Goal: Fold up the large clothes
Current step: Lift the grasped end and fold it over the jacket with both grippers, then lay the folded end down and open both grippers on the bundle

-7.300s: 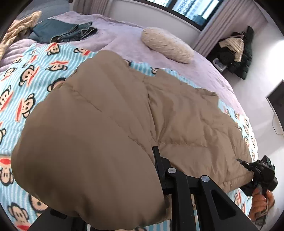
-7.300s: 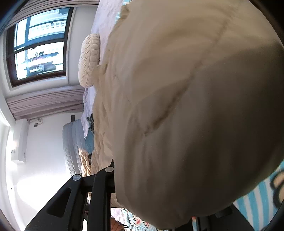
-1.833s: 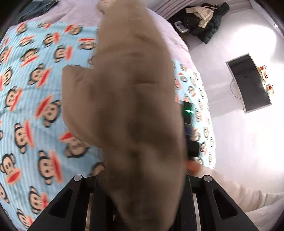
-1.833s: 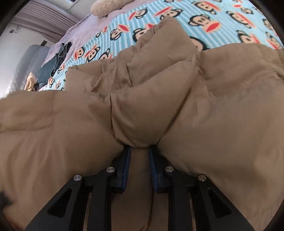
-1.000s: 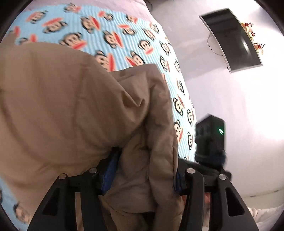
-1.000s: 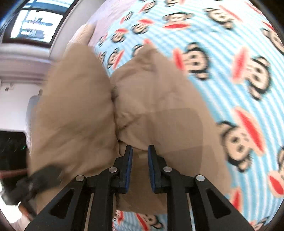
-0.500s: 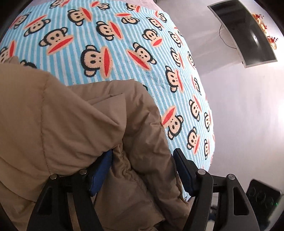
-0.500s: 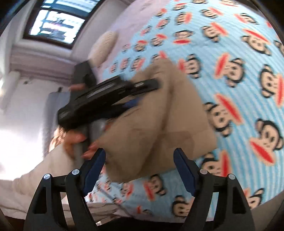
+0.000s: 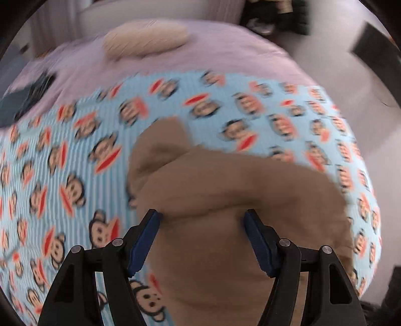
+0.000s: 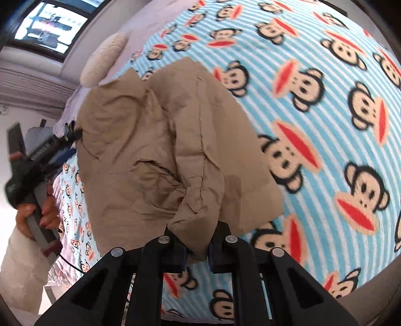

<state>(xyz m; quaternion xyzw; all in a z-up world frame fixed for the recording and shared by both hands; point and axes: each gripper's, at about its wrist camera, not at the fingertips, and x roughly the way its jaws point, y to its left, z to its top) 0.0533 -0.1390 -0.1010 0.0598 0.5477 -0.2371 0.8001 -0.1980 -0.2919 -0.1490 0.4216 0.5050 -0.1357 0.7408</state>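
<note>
A tan puffer jacket (image 10: pixel 155 140) lies bunched in a folded heap on the blue monkey-print blanket (image 10: pixel 325 125). My right gripper (image 10: pixel 196 247) is shut on a bunched corner of the jacket at its near edge. My left gripper (image 9: pixel 203 220) is open, its blue pads wide apart over the jacket (image 9: pixel 225 195), not pinching it; that view is motion-blurred. The left gripper also shows in the right wrist view (image 10: pixel 42 153), held in a hand at the jacket's left side.
A cream knitted pillow (image 9: pixel 145 40) lies on the lilac sheet (image 9: pixel 225 50) at the far end. Dark clothes (image 9: pixel 27 95) lie at the far left of the bed. A window (image 10: pixel 50 20) and a dark monitor (image 9: pixel 373 47) are beyond the bed.
My right gripper, open half a second ago, has closed on a corner of the jacket. My left gripper has let go of the jacket, stayed open and swung to face the pillow end.
</note>
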